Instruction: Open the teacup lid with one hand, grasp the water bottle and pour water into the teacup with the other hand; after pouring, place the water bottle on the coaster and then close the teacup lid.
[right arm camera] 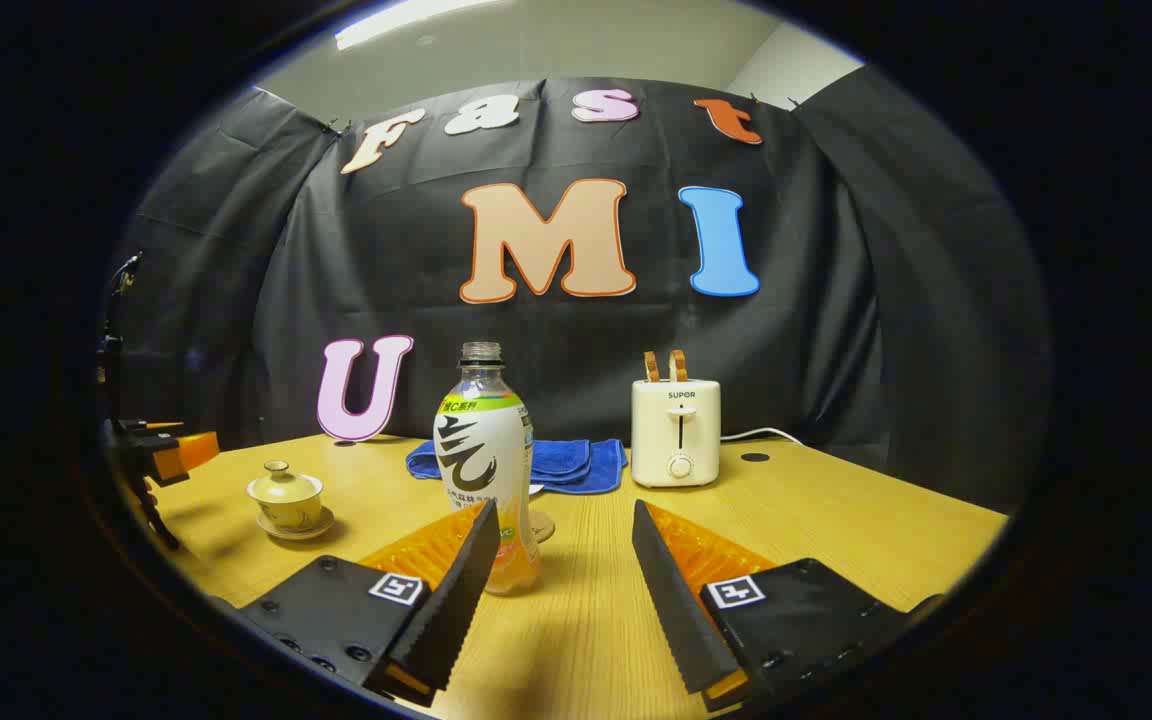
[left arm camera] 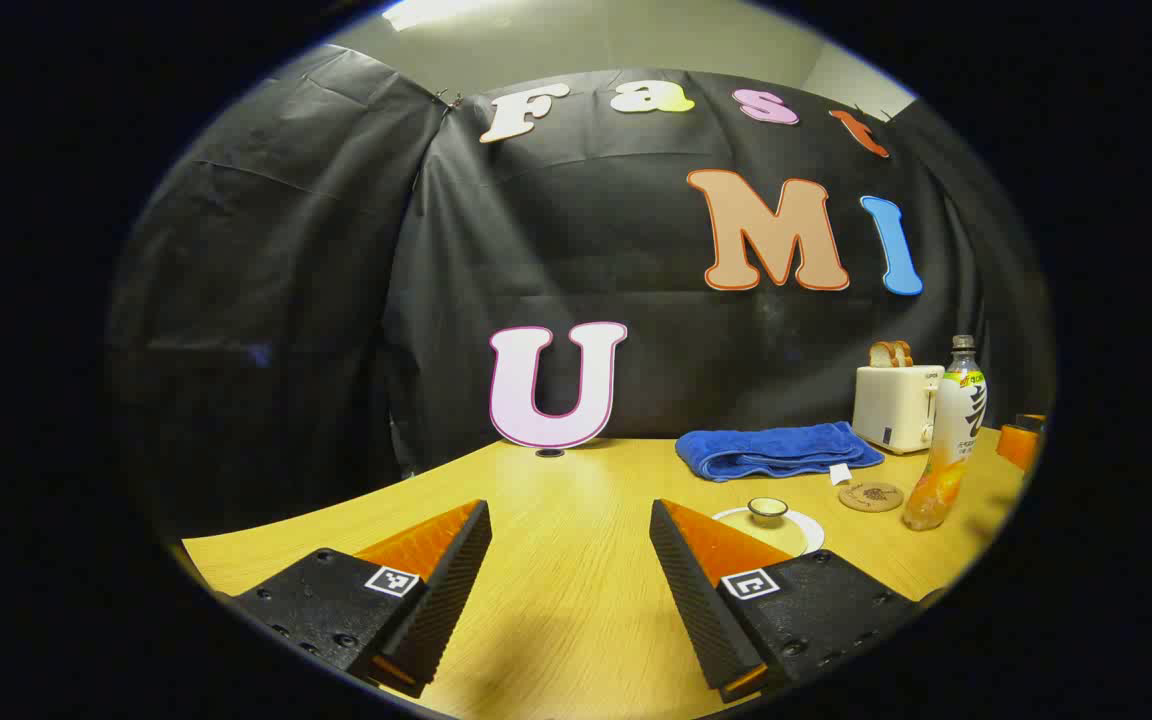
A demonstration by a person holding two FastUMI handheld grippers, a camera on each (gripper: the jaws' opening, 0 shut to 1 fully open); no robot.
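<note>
Plastic water bottle (right arm camera: 484, 470) beside open right tool (right arm camera: 558, 565)

Smooth wood-grain table (right arm camera: 836, 520), clear glossy plastic bottle (right arm camera: 484, 450), glazed teacup (right arm camera: 285, 494), plush cloth towel (left arm camera: 776, 448).

Teacup (left arm camera: 769, 512) partly behind own finger (coaster (right arm camera: 541, 524) mostly behind bottle (right arm camera: 484, 450))

my view: bottle (right arm camera: 484, 465) mid-tabletop, coaster (right arm camera: 540, 524) just behind | teacup (right arm camera: 286, 492) toward left edge | towel (right arm camera: 561, 463), toaster (right arm camera: 676, 432) along back edge
</note>
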